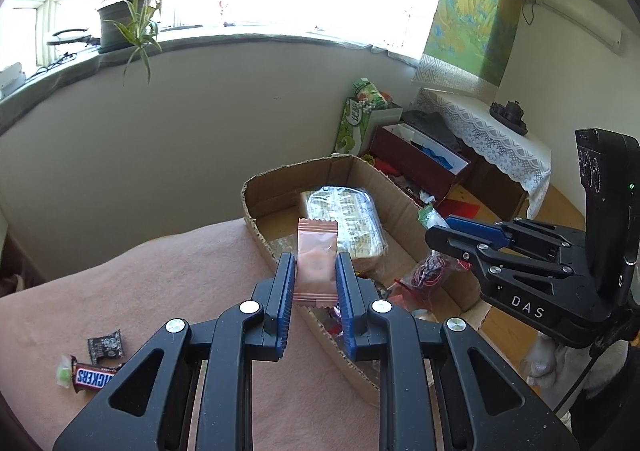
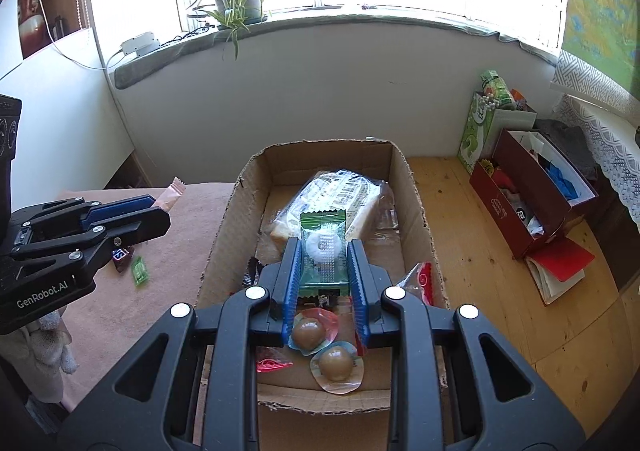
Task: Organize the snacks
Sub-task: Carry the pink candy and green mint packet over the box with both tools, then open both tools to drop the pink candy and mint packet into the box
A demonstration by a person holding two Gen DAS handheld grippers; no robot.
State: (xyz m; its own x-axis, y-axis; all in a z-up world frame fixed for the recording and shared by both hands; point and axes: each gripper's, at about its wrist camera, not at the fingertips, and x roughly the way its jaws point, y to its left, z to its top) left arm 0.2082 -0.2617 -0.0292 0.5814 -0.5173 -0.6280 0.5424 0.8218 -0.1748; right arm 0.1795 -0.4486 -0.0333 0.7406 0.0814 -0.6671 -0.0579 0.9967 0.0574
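Observation:
My left gripper (image 1: 316, 271) is shut on a pink snack packet (image 1: 317, 263), held above the near rim of the open cardboard box (image 1: 280, 179). Over the box's inside, my right gripper (image 2: 323, 265) is shut on a green packet with a white ring sweet (image 2: 323, 251). In the box (image 2: 416, 211) lie a clear bag of bread (image 2: 340, 191), two round brown sweets in wrappers (image 2: 308, 333) and red packets (image 2: 420, 283). On the pink cloth lie a Snickers bar (image 1: 94, 377), a black packet (image 1: 105, 345) and a green sweet (image 1: 63, 373).
The pink-covered table (image 1: 180, 283) stands left of the box, with a green packet (image 2: 139, 271) on it. On the wooden floor (image 2: 480, 251) to the right stand a dark red box (image 2: 520, 207), a green carton (image 2: 476, 131) and a notebook (image 2: 560, 267). A lace-covered table (image 1: 492, 135) stands at the far right.

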